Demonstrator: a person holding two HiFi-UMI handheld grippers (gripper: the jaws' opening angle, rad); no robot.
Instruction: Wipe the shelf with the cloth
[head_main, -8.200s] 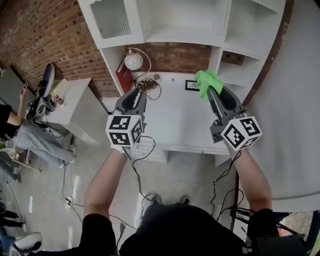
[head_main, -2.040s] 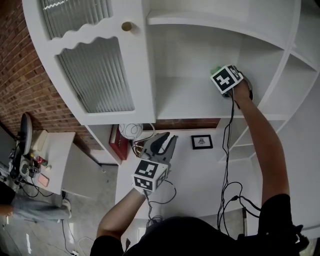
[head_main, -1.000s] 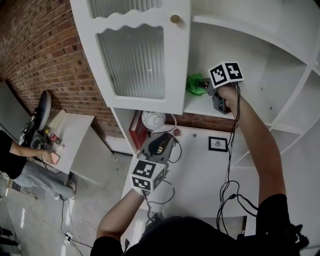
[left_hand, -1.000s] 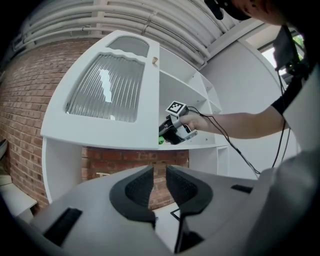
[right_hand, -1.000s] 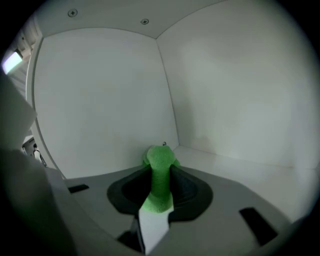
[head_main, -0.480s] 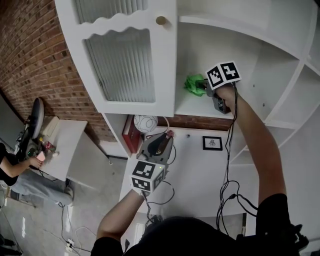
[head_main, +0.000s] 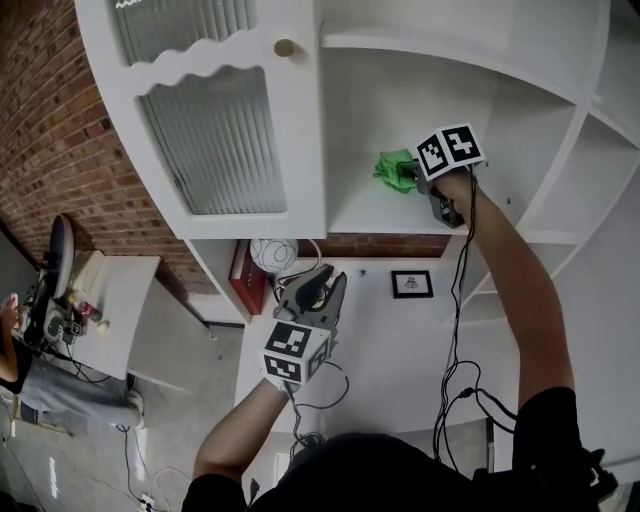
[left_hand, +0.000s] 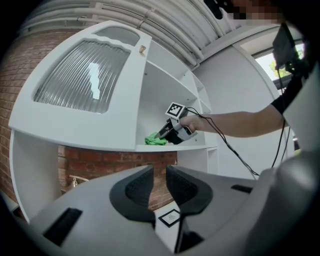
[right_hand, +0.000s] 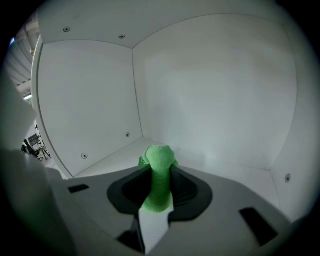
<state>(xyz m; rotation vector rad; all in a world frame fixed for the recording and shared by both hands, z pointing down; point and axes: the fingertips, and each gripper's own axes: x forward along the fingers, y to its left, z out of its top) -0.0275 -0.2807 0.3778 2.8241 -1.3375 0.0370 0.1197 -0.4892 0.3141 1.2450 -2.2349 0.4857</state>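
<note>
A green cloth (head_main: 392, 168) is bunched on the left part of a white shelf (head_main: 370, 215) in the open cabinet bay. My right gripper (head_main: 405, 175) is shut on it and reaches in from the right. In the right gripper view the cloth (right_hand: 158, 156) sticks up between the pads of the right gripper (right_hand: 159, 172), above the shelf floor (right_hand: 115, 157) near the back corner. My left gripper (head_main: 318, 285) hangs lower, over the counter. In the left gripper view the jaws of the left gripper (left_hand: 160, 170) stand a little apart with nothing between them, and the cloth (left_hand: 156, 140) shows far above.
A cabinet door with ribbed glass (head_main: 215, 140) and a brass knob (head_main: 285, 47) hangs left of the bay. Below, the counter (head_main: 400, 340) holds a framed picture (head_main: 411, 283), a round white lamp (head_main: 268, 255) and a red book (head_main: 243, 275). A brick wall and a desk lie left.
Over two seconds my right gripper has carried the cloth leftward along the shelf from its right back part. In the last half second it barely shifted. The left gripper stays low.
</note>
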